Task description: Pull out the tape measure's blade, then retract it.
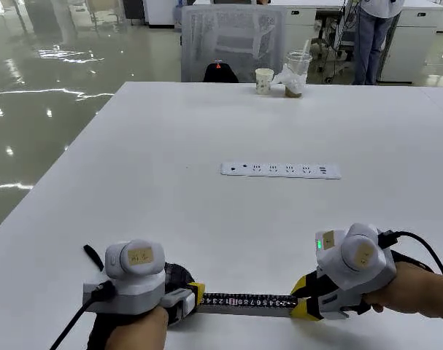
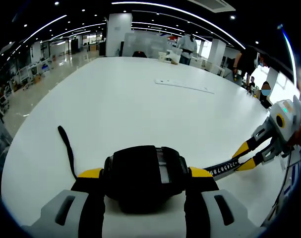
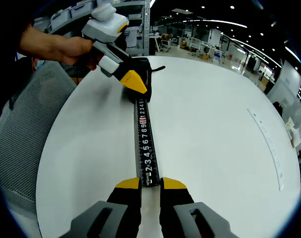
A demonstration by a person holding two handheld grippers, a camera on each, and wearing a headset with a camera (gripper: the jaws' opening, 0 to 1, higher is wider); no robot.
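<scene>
A black tape measure case [image 2: 145,174] sits on the white table [image 1: 228,131] at the near left, with my left gripper [image 2: 145,174] shut on it. The case [image 1: 179,275] also shows in the head view, and in the right gripper view the case [image 3: 143,74] lies at the far end. Its blade [image 1: 247,302] runs right across the table, printed with numbers. My right gripper [image 3: 150,184] is shut on the blade's end [image 3: 149,173]. In the head view my right gripper [image 1: 303,297] is at the near right and my left gripper [image 1: 183,297] at the near left. A black wrist strap [image 2: 67,148] trails from the case.
A white power strip [image 1: 280,170] lies mid-table. A paper cup [image 1: 264,80] and a plastic cup with a bag [image 1: 294,74] stand at the far edge, beside a mesh chair back [image 1: 232,40]. A person [image 1: 371,33] stands beyond the table.
</scene>
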